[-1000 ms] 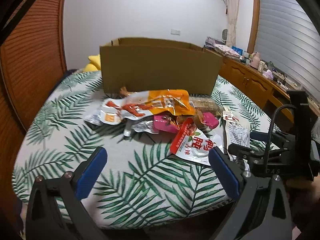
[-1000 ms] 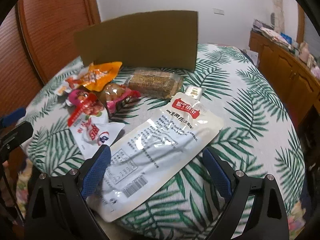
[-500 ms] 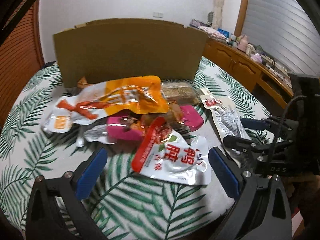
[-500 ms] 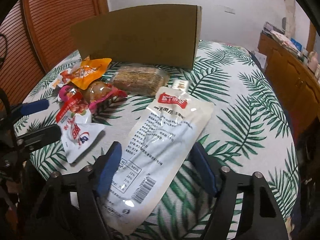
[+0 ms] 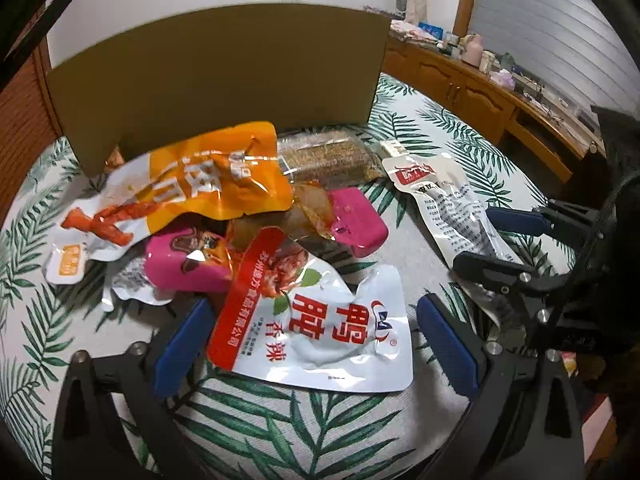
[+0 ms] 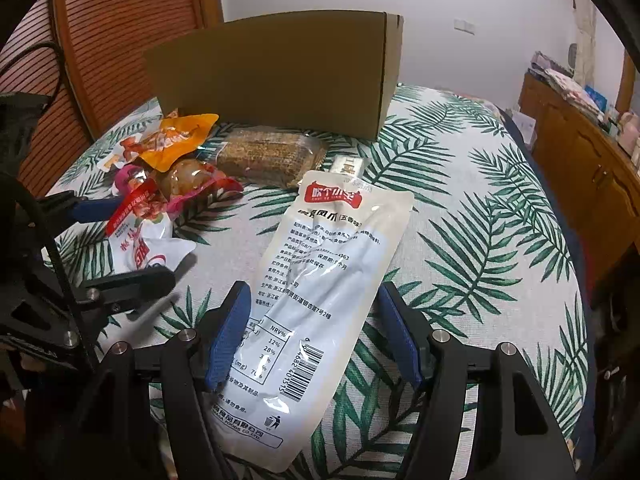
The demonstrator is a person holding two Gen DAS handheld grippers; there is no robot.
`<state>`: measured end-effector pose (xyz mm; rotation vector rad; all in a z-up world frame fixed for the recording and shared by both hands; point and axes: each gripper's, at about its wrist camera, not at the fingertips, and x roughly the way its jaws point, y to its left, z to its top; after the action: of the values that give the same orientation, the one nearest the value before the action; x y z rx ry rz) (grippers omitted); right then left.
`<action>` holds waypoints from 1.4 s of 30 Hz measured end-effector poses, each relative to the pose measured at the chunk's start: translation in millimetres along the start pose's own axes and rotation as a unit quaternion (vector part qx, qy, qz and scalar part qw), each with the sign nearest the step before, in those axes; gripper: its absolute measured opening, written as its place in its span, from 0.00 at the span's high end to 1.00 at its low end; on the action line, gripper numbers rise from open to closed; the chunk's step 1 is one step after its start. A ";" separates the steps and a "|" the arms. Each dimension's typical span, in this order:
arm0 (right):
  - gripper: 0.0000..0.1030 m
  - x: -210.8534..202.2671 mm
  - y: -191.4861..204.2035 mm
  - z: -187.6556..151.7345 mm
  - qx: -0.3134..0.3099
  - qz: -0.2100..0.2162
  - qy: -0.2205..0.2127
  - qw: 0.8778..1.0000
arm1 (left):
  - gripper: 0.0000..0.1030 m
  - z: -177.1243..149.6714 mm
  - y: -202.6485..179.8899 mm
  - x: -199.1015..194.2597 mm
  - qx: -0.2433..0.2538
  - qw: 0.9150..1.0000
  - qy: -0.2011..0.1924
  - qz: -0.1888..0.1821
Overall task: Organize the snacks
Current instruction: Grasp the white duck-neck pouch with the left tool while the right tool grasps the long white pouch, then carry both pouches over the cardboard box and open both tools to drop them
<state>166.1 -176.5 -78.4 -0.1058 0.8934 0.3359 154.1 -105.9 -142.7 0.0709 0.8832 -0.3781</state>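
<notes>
Snacks, assorted, lying loose on a table (image 6: 500, 200) with a palm-leaf cloth, in front of an upright cardboard box (image 5: 224, 76).

Red-and-white pouch (image 5: 320, 316): flat, nearest the left gripper (image 5: 310, 338). It lies between the blue pads, which are closing but not pressing on it; nothing is gripped.

Long white pouch (image 6: 320, 280): red label at its far end, barcode at its near end. It lies lengthwise between the pads of the right gripper (image 6: 314, 334). These jaws are closing too. The left pad is at the pouch's edge; the right pad stands apart from it, so no grip is made.

Orange pouch (image 5: 192, 188): rests on the heap, leaning at the box's foot.

Pink packets (image 5: 352, 220): in the heap's middle, partly under other packs.

Clear-wrapped brown bar (image 6: 272, 154): just before the box.
</notes>
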 end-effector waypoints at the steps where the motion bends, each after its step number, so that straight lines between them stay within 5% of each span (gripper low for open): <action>1: 0.37 -0.5 -1.1 0.3 -0.001 -0.001 0.003 1.000 | 0.14 -0.2 -0.2 -1.2 0.002 1.000 -0.002 0.002; 10: 0.40 -2.1 -5.7 -0.2 0.001 0.003 0.014 1.000 | 0.44 -4.1 -6.8 -21.3 0.007 0.999 -0.022 -0.026; 20: 0.54 -5.1 -18.8 0.6 0.024 0.035 0.016 0.999 | 0.45 -5.2 11.8 -25.2 -0.021 0.997 -0.021 -0.069; 32: 0.63 -15.6 -15.4 -0.2 0.017 0.038 0.004 0.999 | 0.34 -5.2 8.5 -10.7 -0.004 0.999 -0.002 -0.051; 42: 0.70 -24.8 -23.0 -4.1 0.025 0.039 -0.013 0.999 | 0.44 -11.6 4.8 -22.3 -0.003 0.998 -0.024 -0.056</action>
<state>156.3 -205.1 -62.8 -0.0201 0.8802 0.3854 134.4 -92.5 -133.4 0.0074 0.8424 -0.4795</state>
